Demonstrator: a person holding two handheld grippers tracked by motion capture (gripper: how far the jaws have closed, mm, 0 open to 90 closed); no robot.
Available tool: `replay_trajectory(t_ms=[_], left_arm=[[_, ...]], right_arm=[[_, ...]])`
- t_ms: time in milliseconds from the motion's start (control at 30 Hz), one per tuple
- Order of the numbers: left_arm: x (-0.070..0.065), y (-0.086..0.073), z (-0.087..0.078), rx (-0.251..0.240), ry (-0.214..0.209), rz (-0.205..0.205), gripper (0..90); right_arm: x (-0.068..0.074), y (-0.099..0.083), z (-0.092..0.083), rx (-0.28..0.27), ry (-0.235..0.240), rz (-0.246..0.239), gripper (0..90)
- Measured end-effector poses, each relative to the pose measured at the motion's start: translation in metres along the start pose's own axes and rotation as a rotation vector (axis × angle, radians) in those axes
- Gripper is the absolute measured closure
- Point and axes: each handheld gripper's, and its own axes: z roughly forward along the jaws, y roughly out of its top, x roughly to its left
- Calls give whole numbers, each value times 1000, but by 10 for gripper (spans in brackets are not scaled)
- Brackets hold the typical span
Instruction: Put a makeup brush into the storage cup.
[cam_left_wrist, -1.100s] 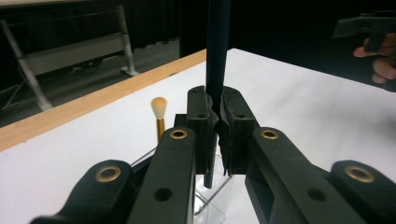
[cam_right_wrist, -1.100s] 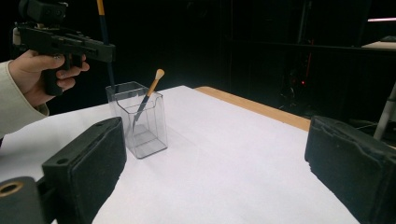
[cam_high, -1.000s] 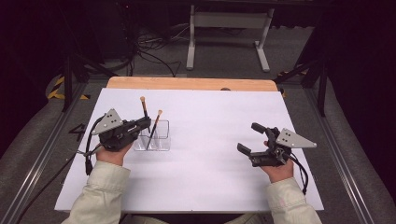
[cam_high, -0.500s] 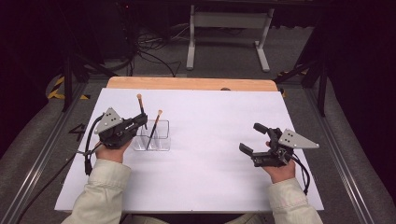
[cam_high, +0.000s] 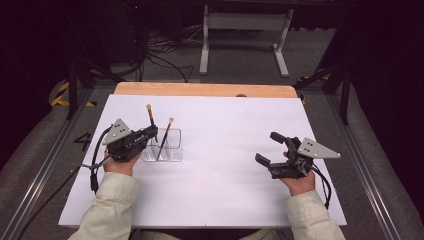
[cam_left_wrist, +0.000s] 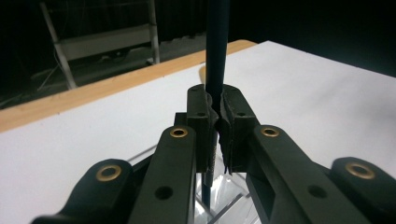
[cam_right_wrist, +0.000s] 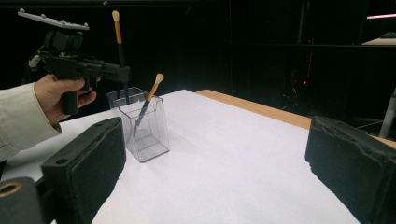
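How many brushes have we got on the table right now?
2. One brush is clamped upright in the left gripper over the clear holder; the other brush leans inside it.

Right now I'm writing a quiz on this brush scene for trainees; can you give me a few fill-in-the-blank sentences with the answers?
1. The left gripper is shut on a ____.
2. The second brush leans inside a clear ____.
3. The right gripper holds nothing; its jaws stand ____.
4. The table has a covering coloured ____.

Missing words: brush; holder; open; white
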Motion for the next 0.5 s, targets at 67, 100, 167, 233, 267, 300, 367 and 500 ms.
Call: replay_trajectory(t_ms=[67,100,167,233,267,300,367,500], left_arm=[[1,-3,0,6,-3,-8,834],[1,-3,0,7,-2,-7,834],[0,-4,0,10,-9,2,833],[-1,-5,0,18,-14,9,833],[-1,-6,0,23,-12,10,833],[-1,-6,0,31,-9,10,833],[-1,-7,0,33,-10,12,833],[0,-12,3,48,-10,4,833]], right_arm=[[0,0,0,-1,1,1,54],[0,0,0,1,1,4,54],[-1,0,1,1,2,3,54],[-1,-1,2,3,4,5,54],[-1,-1,2,2,4,7,54],[-1,-1,2,1,6,8,54],[-1,-1,2,3,8,9,55],[-1,-1,3,4,10,12,55]])
